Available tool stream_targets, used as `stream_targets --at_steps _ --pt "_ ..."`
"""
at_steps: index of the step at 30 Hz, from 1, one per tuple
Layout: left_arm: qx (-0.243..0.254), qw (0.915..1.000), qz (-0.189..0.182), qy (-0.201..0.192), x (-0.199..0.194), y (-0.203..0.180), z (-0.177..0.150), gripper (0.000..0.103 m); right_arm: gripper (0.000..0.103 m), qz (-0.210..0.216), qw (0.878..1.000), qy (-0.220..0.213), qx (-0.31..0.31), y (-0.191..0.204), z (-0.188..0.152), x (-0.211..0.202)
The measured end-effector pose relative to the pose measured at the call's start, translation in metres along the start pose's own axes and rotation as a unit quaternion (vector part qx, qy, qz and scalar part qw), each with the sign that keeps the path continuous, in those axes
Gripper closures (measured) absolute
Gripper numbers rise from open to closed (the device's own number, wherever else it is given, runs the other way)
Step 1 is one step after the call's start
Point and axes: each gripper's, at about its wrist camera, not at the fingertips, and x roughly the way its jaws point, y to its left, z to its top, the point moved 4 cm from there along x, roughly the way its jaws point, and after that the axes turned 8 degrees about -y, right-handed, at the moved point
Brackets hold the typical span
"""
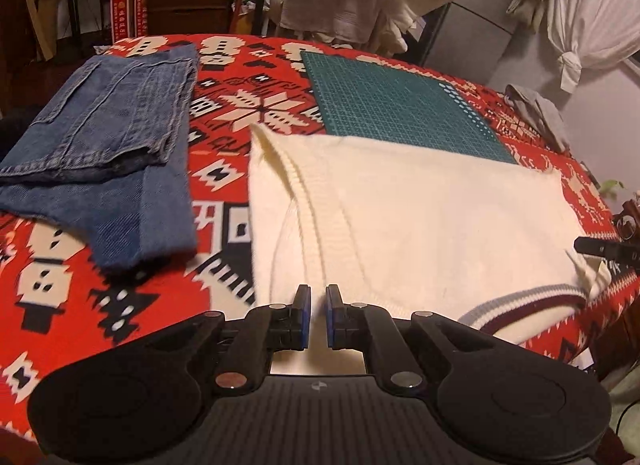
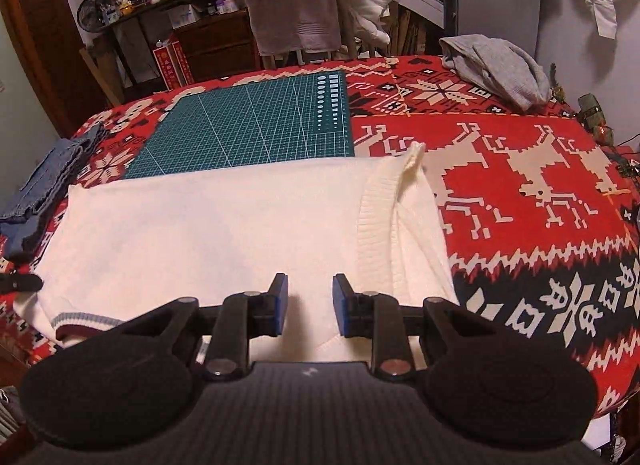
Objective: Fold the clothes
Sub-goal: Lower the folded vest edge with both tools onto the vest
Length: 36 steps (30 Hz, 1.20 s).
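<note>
A cream knit sweater (image 1: 420,217) is seen lying flat on the table (image 1: 120,305), which is covered by a red patterned cloth, directly ahead of both grippers. The left gripper (image 1: 318,315) is held low over the near edge of the sweater, its blue-padded fingers drawn almost together with only a narrow gap between them; whether cloth is pinched there cannot be told. A ribbed band of the sweater runs away from the fingertips toward the far left corner. To the left of this gripper, folded blue jeans (image 1: 100,153) are laid on the table, apart from the sweater. Beyond the sweater a green cutting mat (image 1: 392,105) is partly covered by the sweater's far edge.

The right gripper (image 2: 310,305) is held over the near edge of the same sweater (image 2: 208,233), its fingers spread apart with nothing between them. Just right of it a ribbed band rises to a small upturned corner. A grey garment (image 2: 496,69) is bunched at the far right of the table.
</note>
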Motion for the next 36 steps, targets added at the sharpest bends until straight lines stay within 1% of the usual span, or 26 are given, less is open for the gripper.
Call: stream_targets --at_steps 5,9,12,15,18,23,25,28,31,33,36 --pt "0.005 0.9999 0.011 0.000 -0.013 0.002 -0.004 0.098 0.077 0.000 1.000 -0.004 0.000 0.001 -0.001 -0.006" --pt "-0.008 0.9996 -0.009 -0.024 -0.024 -0.001 0.006 0.098 0.077 0.001 1.000 -0.009 0.002 0.001 0.001 -0.008" --pt "-0.009 0.9990 -0.025 -0.035 -0.022 -0.009 0.014 0.098 0.077 0.001 1.000 -0.007 -0.002 0.001 -0.004 -0.010" --pt "0.004 0.9992 -0.031 -0.026 -0.009 -0.020 0.013 0.098 0.079 0.000 1.000 -0.003 -0.010 -0.001 -0.012 -0.013" --pt "0.016 0.9996 -0.022 -0.009 0.003 -0.024 0.004 0.098 0.083 0.000 1.000 0.000 -0.017 -0.002 -0.020 -0.017" --pt "0.006 0.9997 -0.021 -0.007 -0.005 -0.017 -0.005 0.098 0.083 -0.001 1.000 0.006 -0.029 -0.004 -0.033 -0.022" --pt "0.009 0.9998 -0.014 -0.007 -0.011 -0.017 -0.006 0.098 0.084 -0.002 0.999 0.009 -0.034 -0.005 -0.037 -0.024" --pt "0.011 0.9993 -0.031 -0.019 -0.021 -0.024 -0.003 0.098 0.088 0.003 0.999 0.006 -0.032 0.001 -0.036 -0.035" --pt "0.016 0.9978 -0.059 -0.028 -0.022 -0.038 0.000 0.098 0.088 0.018 0.999 -0.003 -0.027 0.011 -0.032 -0.041" --pt "0.033 0.9967 -0.070 -0.022 -0.015 -0.052 0.000 0.098 0.088 0.028 0.999 -0.003 -0.029 0.019 -0.030 -0.038" --pt "0.066 0.9951 -0.073 -0.008 -0.003 -0.068 -0.007 0.098 0.088 0.037 0.998 0.002 -0.040 0.032 -0.032 -0.031"
